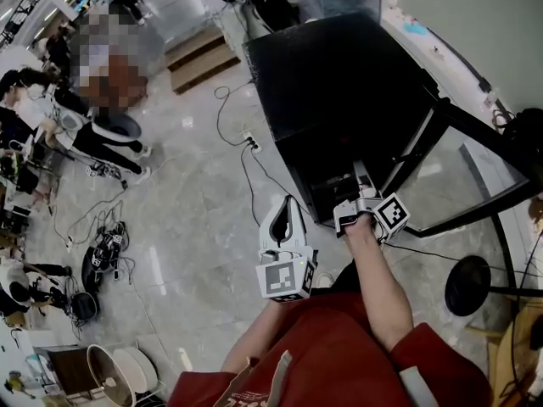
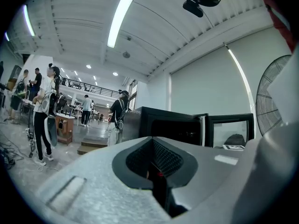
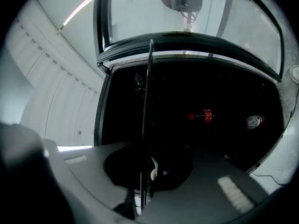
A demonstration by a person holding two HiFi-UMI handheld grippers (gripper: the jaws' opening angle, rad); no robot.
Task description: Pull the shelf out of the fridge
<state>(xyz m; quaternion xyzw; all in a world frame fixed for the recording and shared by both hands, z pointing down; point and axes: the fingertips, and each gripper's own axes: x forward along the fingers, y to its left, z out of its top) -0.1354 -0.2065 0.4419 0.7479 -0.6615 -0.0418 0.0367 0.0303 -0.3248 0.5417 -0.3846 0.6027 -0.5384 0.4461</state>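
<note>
The black fridge [image 1: 339, 83] stands open on the floor, its glass door [image 1: 462, 176] swung out to the right. My right gripper [image 1: 360, 181] reaches into the opening and is shut on the front edge of the thin shelf [image 3: 148, 101]. In the right gripper view the shelf runs edge-on straight between the jaws of the right gripper [image 3: 145, 171]. Two bottles [image 3: 202, 116] lie deeper in the dark interior. My left gripper [image 1: 287, 206] hangs in front of my body, left of the fridge, shut and empty. In its own view the left gripper [image 2: 156, 181] points towards the fridge [image 2: 173, 129].
A standing fan [image 1: 471, 285] is on the floor to the right of the door. Cables [image 1: 242, 142] trail across the tiles left of the fridge. A wooden step [image 1: 199, 58] lies behind, and several people [image 1: 93, 134] with gear are at the far left.
</note>
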